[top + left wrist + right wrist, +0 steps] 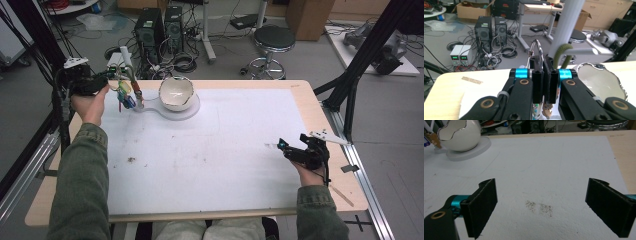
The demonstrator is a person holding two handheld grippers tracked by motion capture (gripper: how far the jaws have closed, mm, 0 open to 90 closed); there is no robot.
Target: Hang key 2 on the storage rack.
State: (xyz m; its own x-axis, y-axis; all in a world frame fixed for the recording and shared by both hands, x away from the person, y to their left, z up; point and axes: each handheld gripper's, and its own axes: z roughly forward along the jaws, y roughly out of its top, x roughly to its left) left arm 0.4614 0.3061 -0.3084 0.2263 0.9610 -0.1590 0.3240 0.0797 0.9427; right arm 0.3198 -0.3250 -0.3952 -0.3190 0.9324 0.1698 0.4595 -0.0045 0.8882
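At upper left, the left gripper [111, 80] pinched a thin metal ring [536, 48] of dangling trinkets beside the white egg-shaped bowl [176, 93]; the right gripper [292, 148] rested open, idle, lower right.

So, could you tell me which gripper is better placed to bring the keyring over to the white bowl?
Left: the left gripper is shut on the keyring beside the bowl; the right gripper rests open, far off.

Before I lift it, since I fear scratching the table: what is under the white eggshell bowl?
The bowl sits on a flat white base resting on the white mat. The base's middle is covered by the bowl.
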